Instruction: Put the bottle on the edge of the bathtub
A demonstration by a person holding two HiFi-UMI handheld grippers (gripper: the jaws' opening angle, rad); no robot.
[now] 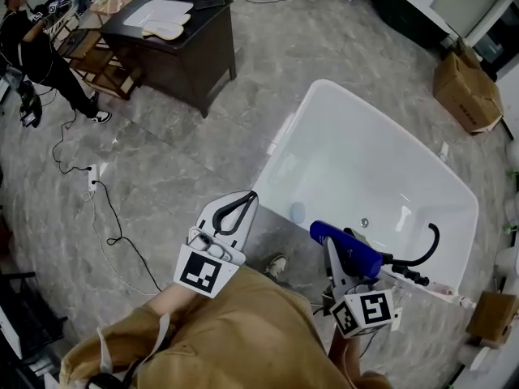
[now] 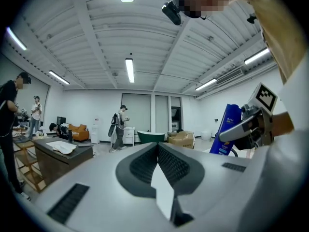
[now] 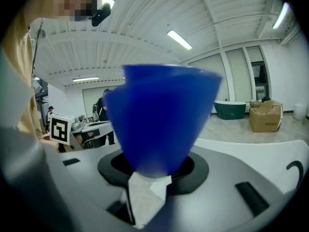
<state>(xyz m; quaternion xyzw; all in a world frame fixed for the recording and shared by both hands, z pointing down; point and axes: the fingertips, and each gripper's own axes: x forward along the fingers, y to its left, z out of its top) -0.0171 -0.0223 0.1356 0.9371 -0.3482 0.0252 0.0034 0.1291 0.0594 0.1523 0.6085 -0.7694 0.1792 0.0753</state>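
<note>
So the right gripper (image 1: 339, 256) is clamped on the blue bottle (image 1: 345, 248), jaws squeezing its body. In the right gripper view the bottle (image 3: 161, 115) fills the gap and sticks up well past the pads. It looks like smooth, glossy plastic, so I'd guess stiff enough for a firm pinch but kinda slippery. No idea how full it is, so weight is a guess, probably light to medium. Mid-body grip seems right to me; anywhere near the top and it would want to swing.

From the left gripper view the bottle (image 2: 231, 128) is roughly upright with a slight lean, and the right gripper is pinching it around the middle.

The left gripper (image 1: 243, 205) is clenched with nothing in it, just beside the right one, not touching the bottle.

The bottle is up in the air, near the close rim of the white bathtub (image 1: 276, 156) by the black tap hose (image 1: 430, 245), not set down yet.

Farther back there's a cardboard box (image 1: 466, 87) beyond the tub.
</note>
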